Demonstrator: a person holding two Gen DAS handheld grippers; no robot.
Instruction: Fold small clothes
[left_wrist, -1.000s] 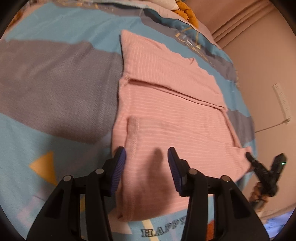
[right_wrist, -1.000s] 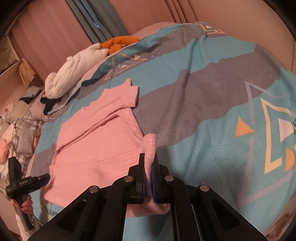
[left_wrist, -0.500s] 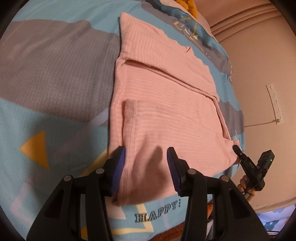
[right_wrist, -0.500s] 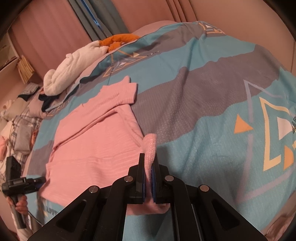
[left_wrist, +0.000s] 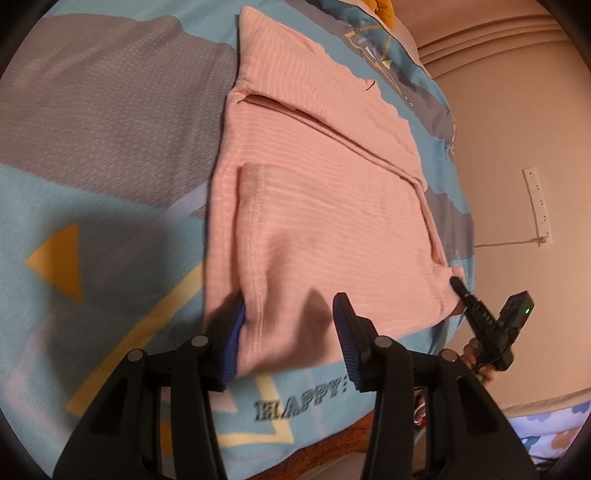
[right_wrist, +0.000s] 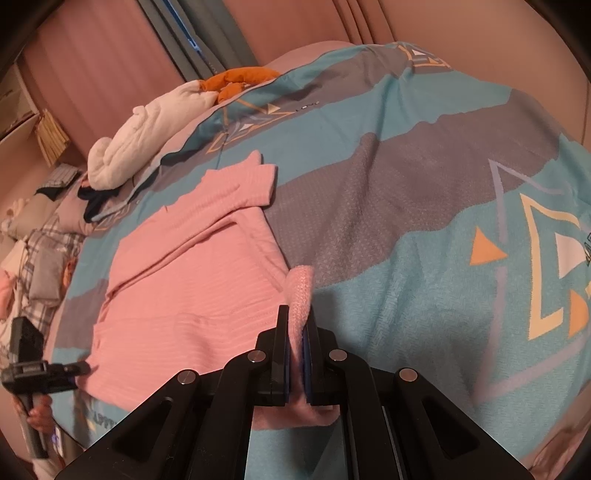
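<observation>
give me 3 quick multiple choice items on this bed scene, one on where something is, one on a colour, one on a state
1. Where does the white bundle lie?
A. at the far end of the bed, beyond the pink garment
B. on top of the pink garment
C. between the right gripper's fingers

2. What colour is the garment being folded?
A. green
B. pink
C. black

3. What is the right gripper doing?
A. hanging open over bare bedspread
B. shut on a fold of the pink garment
C. shut on the white bundle

Answers:
1. A, the right wrist view shows it past the garment's far sleeve, near the orange cloth.
2. B, pink ribbed fabric lies spread on the blue and grey bedspread.
3. B, pink cloth stands pinched between its closed fingers, while the left gripper is open over the garment's near edge.
</observation>
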